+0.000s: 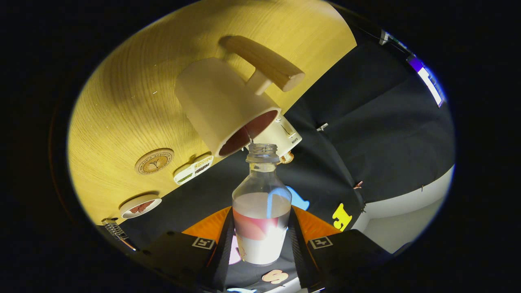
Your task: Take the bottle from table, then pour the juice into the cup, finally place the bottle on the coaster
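Item: hand-held gripper (260, 240), both fingers pressed against the sides of the bottle (261, 203), pinching it at its lower body.

Item: bottle, clear plastic, cap off, held between the fingers with its neck pointing forward, away from them. Partly filled with a pale, whitish juice that sits in the lower portion of the body. The open mouth lies just at the rim of the cup (228, 108).

Item: cup, cream-coloured, cylindrical, with a wooden bar handle (264, 61) on its side. It stands on the tabletop (134, 93) directly beyond the bottle's mouth. Its inside reads dark reddish. A thin thread of liquid shows between the bottle's mouth and the cup's rim.

Item: coaster (154, 161), round, wooden, with an emblem on its face. It lies flat on the tabletop, to the left of the cup and apart from it.

Item: small rectangular tray (193, 169) with divided compartments, just beside the coaster, near the tabletop's edge.

Item: small round dish (140, 206) with reddish contents, further along the same edge.

Item: tabletop, light wood grain.
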The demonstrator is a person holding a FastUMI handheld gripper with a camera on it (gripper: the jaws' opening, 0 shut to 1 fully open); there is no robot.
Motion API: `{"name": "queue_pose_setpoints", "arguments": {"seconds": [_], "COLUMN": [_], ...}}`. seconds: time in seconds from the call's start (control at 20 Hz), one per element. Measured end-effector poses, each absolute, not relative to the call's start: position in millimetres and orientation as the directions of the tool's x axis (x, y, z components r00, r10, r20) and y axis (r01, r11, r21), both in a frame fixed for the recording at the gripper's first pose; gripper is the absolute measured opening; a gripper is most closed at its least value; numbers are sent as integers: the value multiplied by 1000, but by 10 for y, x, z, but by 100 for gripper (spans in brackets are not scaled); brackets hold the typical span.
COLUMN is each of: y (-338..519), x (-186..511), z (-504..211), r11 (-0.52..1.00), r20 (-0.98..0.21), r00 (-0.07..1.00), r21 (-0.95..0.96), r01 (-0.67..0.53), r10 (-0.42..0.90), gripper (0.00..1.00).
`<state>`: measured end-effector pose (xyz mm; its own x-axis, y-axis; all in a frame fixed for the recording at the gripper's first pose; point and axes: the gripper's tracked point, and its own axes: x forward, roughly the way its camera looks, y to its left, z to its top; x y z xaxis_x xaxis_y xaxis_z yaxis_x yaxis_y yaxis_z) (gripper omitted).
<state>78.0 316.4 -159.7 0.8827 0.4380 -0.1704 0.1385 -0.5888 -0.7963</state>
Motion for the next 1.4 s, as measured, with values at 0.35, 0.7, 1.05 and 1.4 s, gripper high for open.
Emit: {"name": "queue_pose_setpoints", "arguments": {"seconds": [0.35, 0.7, 1.05, 1.4], "y": [3115, 2948, 2792, 2834], "x": [812, 811, 640, 492], "z": [-1603, -1661, -1878, -1844], "r11": [-567, -358, 22, 467], "r20": [-174, -197, -265, -271], "r00": [891, 932, 948, 948], "r21": [-816, -930, -962, -826], "r01": [108, -80, -273, -317], "r10": [420, 304, 175, 165], "gripper": [69, 69, 69, 69]}}
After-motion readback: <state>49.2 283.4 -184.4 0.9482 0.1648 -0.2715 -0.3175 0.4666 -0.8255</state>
